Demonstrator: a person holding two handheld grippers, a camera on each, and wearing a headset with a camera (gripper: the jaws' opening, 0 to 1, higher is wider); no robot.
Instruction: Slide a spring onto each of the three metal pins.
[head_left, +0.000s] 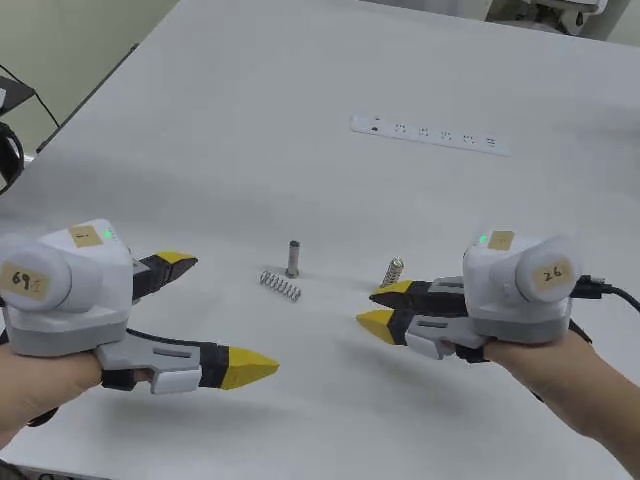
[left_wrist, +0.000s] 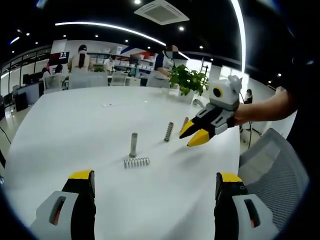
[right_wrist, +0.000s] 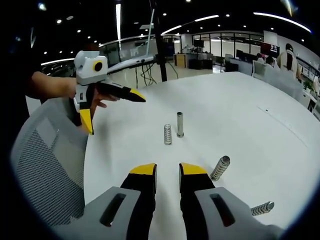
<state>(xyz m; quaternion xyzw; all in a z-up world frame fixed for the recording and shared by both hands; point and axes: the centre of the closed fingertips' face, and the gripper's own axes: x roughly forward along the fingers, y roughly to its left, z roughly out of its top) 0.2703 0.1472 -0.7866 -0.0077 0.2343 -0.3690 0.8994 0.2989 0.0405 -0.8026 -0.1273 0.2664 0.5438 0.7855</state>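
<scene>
— What do we do about the bare pin (head_left: 293, 257)?

— It stands upright near the middle of the table (head_left: 300, 120), and the loose spring (head_left: 281, 285) lies flat just beside its foot. We judge that spring is the next pick. We should pinch it near one end, lift it, turn it upright and line its bore over the pin's tip. Then we let it drop rather than push, so the pin does not topple.

— And our claws?

— The right gripper (head_left: 382, 305) has its jaws narrowly parted, holding and touching nothing. The left gripper (head_left: 215, 312) is spread wide and empty.

— The other pins?

— A sprung pin (head_left: 393, 270) sits just beside the right gripper's tips; we cannot tell whether it leans or lies. A second sprung pin (right_wrist: 261, 207) lies nearby in the right gripper view.
</scene>
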